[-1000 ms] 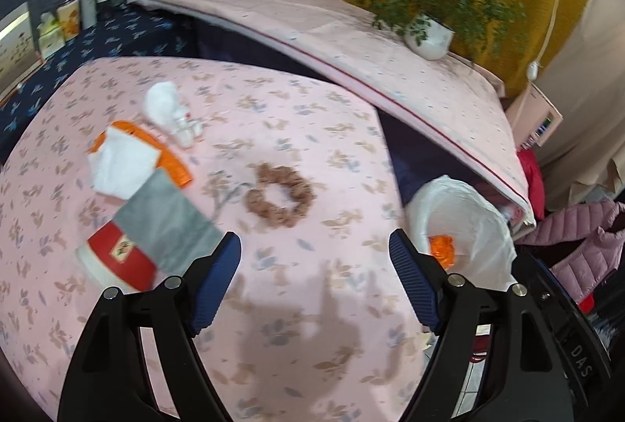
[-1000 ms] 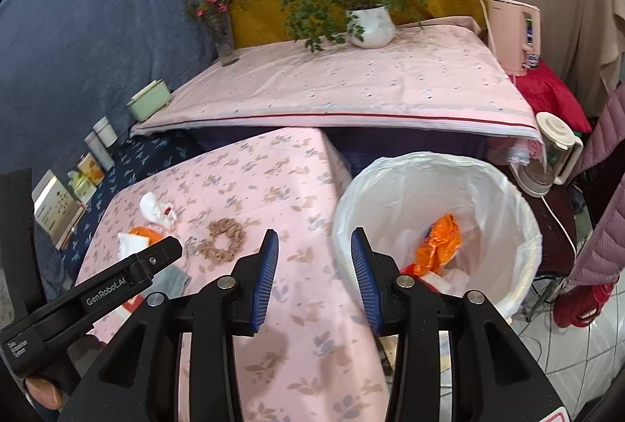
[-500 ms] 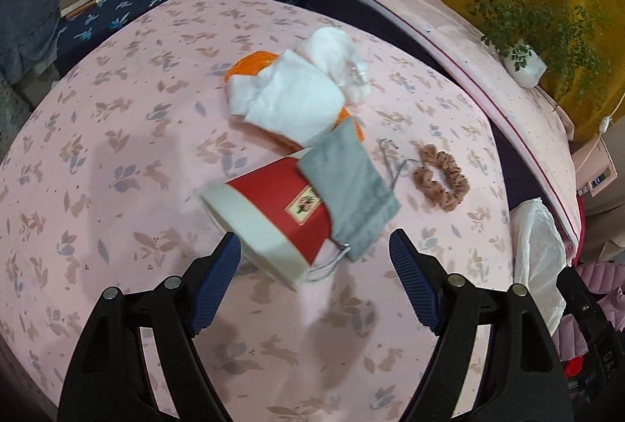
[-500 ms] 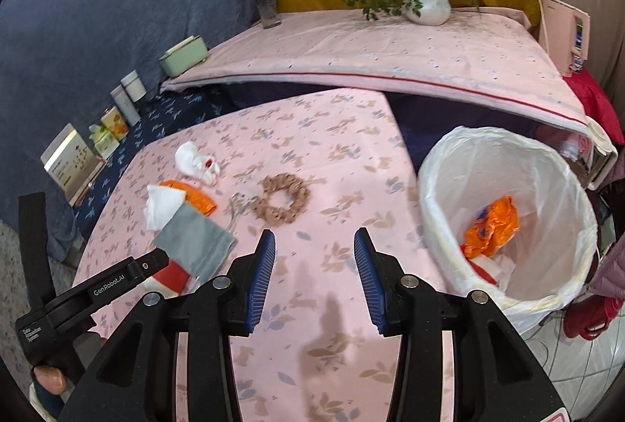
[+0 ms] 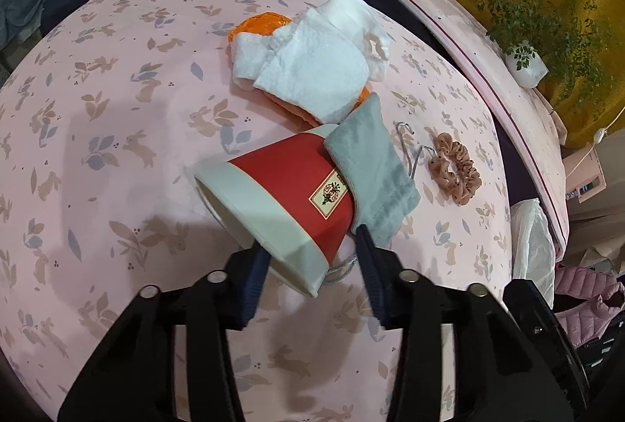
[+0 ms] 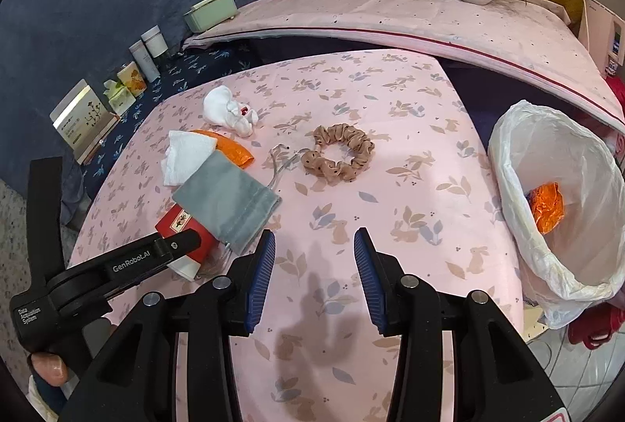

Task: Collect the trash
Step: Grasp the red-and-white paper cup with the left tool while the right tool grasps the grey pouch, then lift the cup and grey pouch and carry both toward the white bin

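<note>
the left gripper [image 5: 312, 254] is closing its jaws around the rim end of a red paper cup [image 5: 281, 195] lying on its side on the pink table [image 5: 117, 148], partly under a grey pouch [image 5: 371, 168]. the right gripper [image 6: 314, 258] hovers over bare cloth, jaws partly apart and holding nothing, beside the white-lined bin [image 6: 547, 266].

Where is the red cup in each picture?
Left wrist: the red cup lies on its side at the centre, low down, between the closing left gripper fingers.
Right wrist: the cup peeks out at lower left, half hidden under the left gripper.
Shared landmark: the grey pouch lies over the cup's end in both views.
</note>
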`<state>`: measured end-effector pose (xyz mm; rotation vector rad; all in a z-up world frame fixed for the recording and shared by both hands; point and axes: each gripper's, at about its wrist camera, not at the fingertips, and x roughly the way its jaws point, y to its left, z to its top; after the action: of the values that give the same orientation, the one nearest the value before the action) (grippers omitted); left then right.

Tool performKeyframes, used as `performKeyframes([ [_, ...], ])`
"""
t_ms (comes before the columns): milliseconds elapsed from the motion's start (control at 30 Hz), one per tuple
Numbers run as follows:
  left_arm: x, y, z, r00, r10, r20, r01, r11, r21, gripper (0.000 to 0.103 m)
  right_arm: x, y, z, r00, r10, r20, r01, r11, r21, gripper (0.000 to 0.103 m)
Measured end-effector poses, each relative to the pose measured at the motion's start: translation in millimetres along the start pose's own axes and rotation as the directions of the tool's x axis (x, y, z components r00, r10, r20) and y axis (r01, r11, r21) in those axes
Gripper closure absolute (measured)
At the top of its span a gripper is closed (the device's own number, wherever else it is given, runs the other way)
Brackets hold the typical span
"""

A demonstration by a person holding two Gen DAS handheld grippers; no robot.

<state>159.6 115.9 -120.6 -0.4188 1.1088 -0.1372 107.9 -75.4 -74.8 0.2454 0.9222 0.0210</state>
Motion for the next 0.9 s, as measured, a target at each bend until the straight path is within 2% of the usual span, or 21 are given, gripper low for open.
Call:
performKeyframes([
  [33,1,0,0,1.0,-0.003,-0.004,0.003,1.0,0.005,0.078,2,1,0,1.0,0.002,-0.003,-0.002,1.0,-0.003,0.061],
  [100,0,1,1,1.0,-0.02,-0.006,0.021,1.0,0.011,0.092,7,6,0,1.0,0.005,-0.01,-0.005,1.0,-0.011,0.061],
  [167,-4,2,2,1.0,-0.02,0.0,0.02,1.0,0.02,0.099,12,10,1,1.0,0.011,-0.019,-0.011,1.0,-0.013,0.061],
  [500,-26,18,14,0.998,0.012,0.062,-0.014,0.999,0.032,0.1,57,38,7,0.994,0.064,-0.092,-0.066,0.998,-0.023,0.061],
  [767,-26,25,22,0.998,0.005,0.066,-0.008,0.999,0.039,0.1,95,56,6,0.986,0.063,-0.156,-0.068,0.997,-0.032,0.063],
  [867,-24,26,23,0.998,0.002,0.062,-0.005,0.999,0.044,0.1,100,59,4,0.987,0.056,-0.153,-0.063,0.997,-0.042,0.065],
  [900,-23,25,23,0.998,0.001,0.06,-0.003,0.999,0.044,0.1,101,60,4,0.987,0.051,-0.153,-0.06,0.997,-0.051,0.071],
])
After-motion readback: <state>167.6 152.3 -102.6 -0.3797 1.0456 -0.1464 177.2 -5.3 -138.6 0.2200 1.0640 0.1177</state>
